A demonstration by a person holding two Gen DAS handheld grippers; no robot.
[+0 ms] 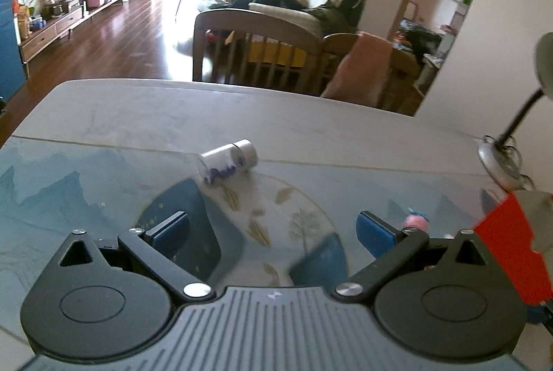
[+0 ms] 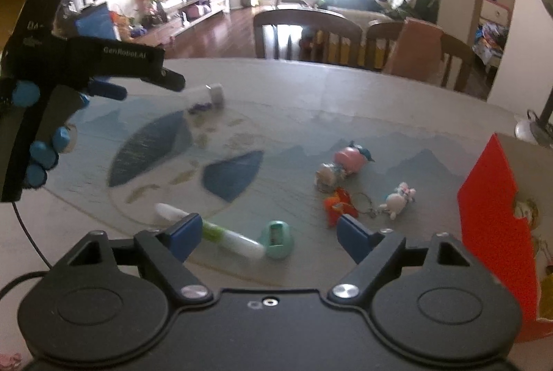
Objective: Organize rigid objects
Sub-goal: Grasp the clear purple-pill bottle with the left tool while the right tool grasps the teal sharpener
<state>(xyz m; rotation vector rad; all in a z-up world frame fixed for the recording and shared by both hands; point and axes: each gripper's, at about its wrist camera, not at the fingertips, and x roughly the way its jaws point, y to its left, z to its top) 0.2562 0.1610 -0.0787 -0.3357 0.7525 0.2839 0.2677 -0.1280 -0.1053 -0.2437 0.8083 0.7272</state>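
Observation:
A clear tube with purple beads and a white cap (image 1: pixel 228 161) lies on its side on the table mat, ahead of my left gripper (image 1: pixel 273 229), which is open and empty. The tube also shows in the right wrist view (image 2: pixel 207 98). My right gripper (image 2: pixel 268 234) is open and empty above a white and green pen (image 2: pixel 221 234) and a teal egg-shaped sharpener (image 2: pixel 278 239). Several small toy keychains lie to the right: a pink one (image 2: pixel 350 160), an orange one (image 2: pixel 337 205), a white one (image 2: pixel 397 198). The left gripper (image 2: pixel 114 84) hangs at upper left.
A red box (image 2: pixel 497 219) stands at the right table edge, also in the left wrist view (image 1: pixel 511 250). A desk lamp base (image 1: pixel 497 160) sits at the far right. Wooden chairs (image 1: pixel 255 49) stand behind the table's far edge.

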